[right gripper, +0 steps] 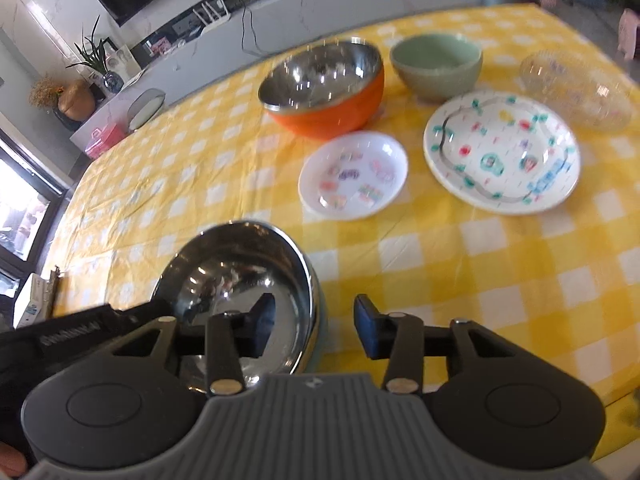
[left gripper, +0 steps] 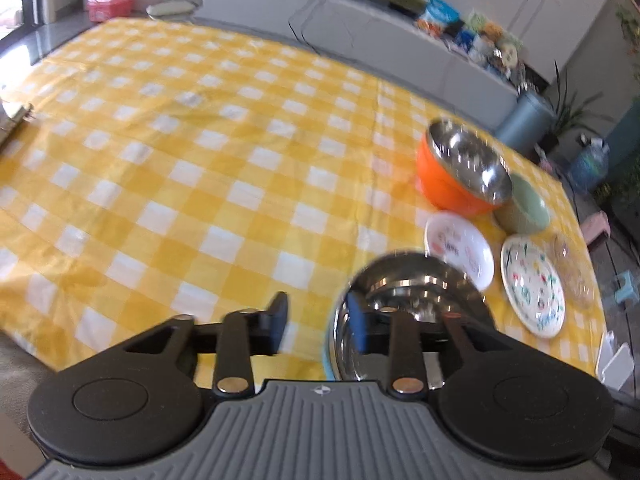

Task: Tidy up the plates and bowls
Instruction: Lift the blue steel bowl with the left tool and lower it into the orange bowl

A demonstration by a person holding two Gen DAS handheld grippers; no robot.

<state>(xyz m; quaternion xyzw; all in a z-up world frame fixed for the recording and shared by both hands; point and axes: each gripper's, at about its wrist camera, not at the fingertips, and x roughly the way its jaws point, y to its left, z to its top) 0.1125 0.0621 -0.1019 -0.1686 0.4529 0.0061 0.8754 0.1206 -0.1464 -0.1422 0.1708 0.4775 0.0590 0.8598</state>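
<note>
A steel-lined bowl (left gripper: 412, 292) (right gripper: 240, 272) with a pale green outside sits near the front edge of the yellow checked tablecloth (left gripper: 200, 160). My left gripper (left gripper: 318, 324) is open astride its rim, right finger inside the bowl and left finger outside. My right gripper (right gripper: 314, 330) is open astride the opposite rim, left finger inside. Neither gripper's pads press on the rim. Behind stand an orange steel-lined bowl (left gripper: 440, 184) (right gripper: 328, 116) and a green bowl (left gripper: 524, 208) (right gripper: 436, 60). In front of them lie a small white plate (left gripper: 458, 248) (right gripper: 352, 174) and a larger patterned plate (left gripper: 532, 288) (right gripper: 502, 152).
A clear glass dish (left gripper: 572, 272) (right gripper: 576, 88) lies beside the larger plate, close to the table's edge. A pink box (left gripper: 110, 2) (right gripper: 102, 140) and an oval mirror (right gripper: 146, 108) stand at the far side. The cloth's left half (left gripper: 160, 140) is bare.
</note>
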